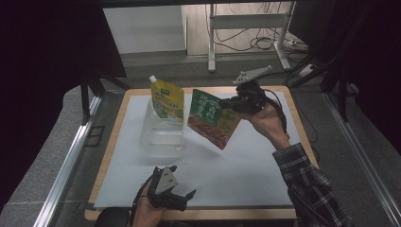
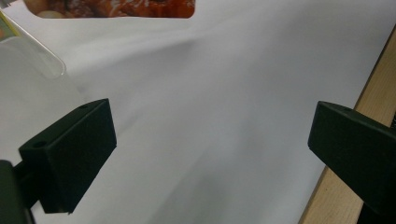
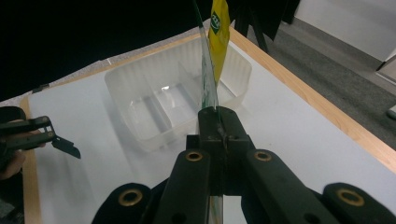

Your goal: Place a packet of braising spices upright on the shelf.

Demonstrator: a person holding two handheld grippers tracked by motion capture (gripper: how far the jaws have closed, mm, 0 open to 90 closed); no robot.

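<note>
A green food pouch (image 1: 213,118) hangs tilted above the white mat (image 1: 246,161), gripped at its top right corner by my right gripper (image 1: 227,105). In the right gripper view the jaws (image 3: 218,114) are shut on the pouch (image 3: 208,70), seen edge-on. A yellow spouted pouch (image 1: 166,99) stands upright in a clear plastic container (image 1: 161,135) just left of the green pouch. My left gripper (image 1: 181,181) rests low near the table's front edge, open. Its jaws (image 2: 210,140) stand wide apart with only mat between them.
The wooden table edge (image 2: 369,102) runs close beside the left gripper. In the right gripper view, the clear container (image 3: 173,102) has a divider, with the yellow pouch (image 3: 219,28) at its far end. Desk legs and cables (image 1: 265,38) lie on the floor beyond the table.
</note>
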